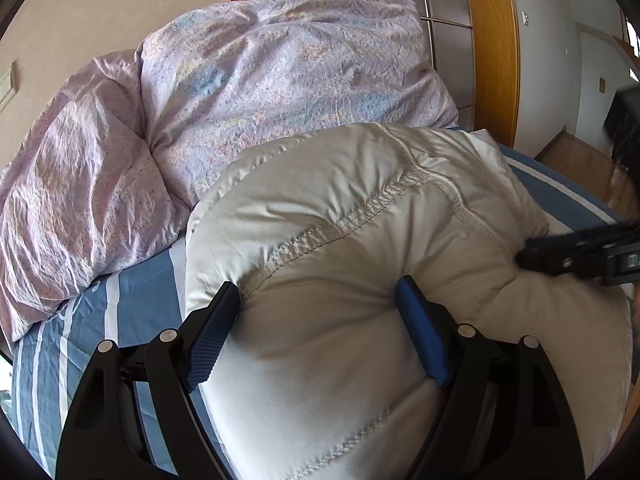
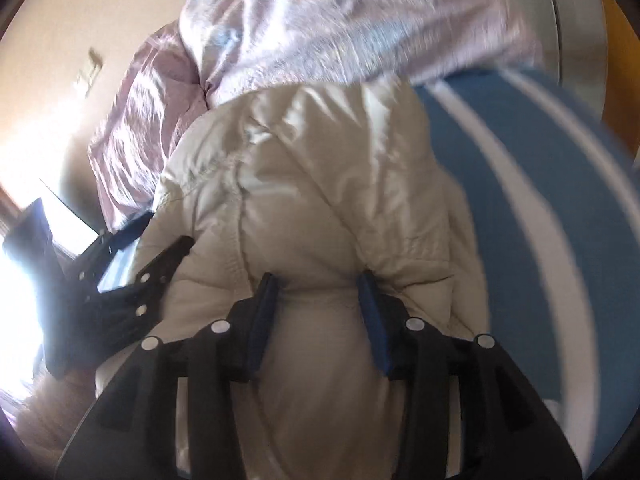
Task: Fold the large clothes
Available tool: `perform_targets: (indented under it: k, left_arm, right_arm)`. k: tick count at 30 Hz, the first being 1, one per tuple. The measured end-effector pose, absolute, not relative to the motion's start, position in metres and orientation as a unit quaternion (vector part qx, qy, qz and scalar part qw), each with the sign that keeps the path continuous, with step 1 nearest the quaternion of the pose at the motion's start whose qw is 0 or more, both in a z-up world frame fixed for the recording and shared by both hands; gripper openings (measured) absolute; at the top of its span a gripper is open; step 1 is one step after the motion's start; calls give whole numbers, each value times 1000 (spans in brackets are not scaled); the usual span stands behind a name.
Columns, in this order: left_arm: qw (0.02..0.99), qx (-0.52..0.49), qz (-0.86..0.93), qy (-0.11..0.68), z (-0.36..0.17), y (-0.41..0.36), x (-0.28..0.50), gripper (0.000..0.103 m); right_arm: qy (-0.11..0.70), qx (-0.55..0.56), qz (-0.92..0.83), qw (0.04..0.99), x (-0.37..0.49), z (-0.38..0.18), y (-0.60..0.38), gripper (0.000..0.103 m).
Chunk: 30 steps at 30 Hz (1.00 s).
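The puffy white coat [image 1: 360,240] lies bunched on the striped blue bed sheet [image 1: 132,300]. The left gripper [image 1: 320,300] tilts down, its jaws wide and squeezing a fat, stitched fold. The right gripper [image 2: 318,300] also tilts down and pinches a shiny fold. A crinkly purple blanket [image 1: 240,80] sits behind.

puffy jacket [image 1: 360,220] of satiny quilted cloth, duvet [image 1: 240,80] of crinkled cloth.
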State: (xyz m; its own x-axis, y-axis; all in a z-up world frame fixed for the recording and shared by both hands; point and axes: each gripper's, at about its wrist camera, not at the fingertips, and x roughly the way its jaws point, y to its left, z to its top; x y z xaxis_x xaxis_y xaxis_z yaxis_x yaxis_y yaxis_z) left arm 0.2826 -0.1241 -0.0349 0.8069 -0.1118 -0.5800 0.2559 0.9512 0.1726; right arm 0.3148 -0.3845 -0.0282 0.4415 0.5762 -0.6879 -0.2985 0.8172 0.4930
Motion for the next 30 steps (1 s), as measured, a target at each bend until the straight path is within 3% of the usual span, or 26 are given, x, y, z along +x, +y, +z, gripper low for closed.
perform_targets:
  k: [8, 10, 11, 12, 15, 19, 30]
  left_arm:
    - [947, 67, -109, 295, -22, -108, 272, 81]
    - [942, 12, -134, 307, -13, -88, 263, 81]
    - [937, -26, -150, 314, -7, -71, 258, 86]
    - [934, -47, -156, 318, -4, -59, 256, 89]
    - [915, -106, -179, 346, -2, -27, 257, 93]
    - [880, -173, -212, 388, -17, -8, 266, 96]
    - [831, -235, -257, 434, -47, -14, 283, 99]
  right_arm:
    - [476, 145, 238, 834, 313, -15, -384, 44]
    - [472, 129, 222, 844, 309, 7, -389, 60]
    - [459, 131, 220, 850, 305, 17, -396, 85]
    - [438, 137, 218, 861, 299, 29, -405, 101]
    - [433, 163, 223, 858, 298, 42, -427, 101]
    - [504, 175, 207, 820, 317, 24, -436, 101]
    - [594, 286, 247, 710, 357, -45, -440, 101]
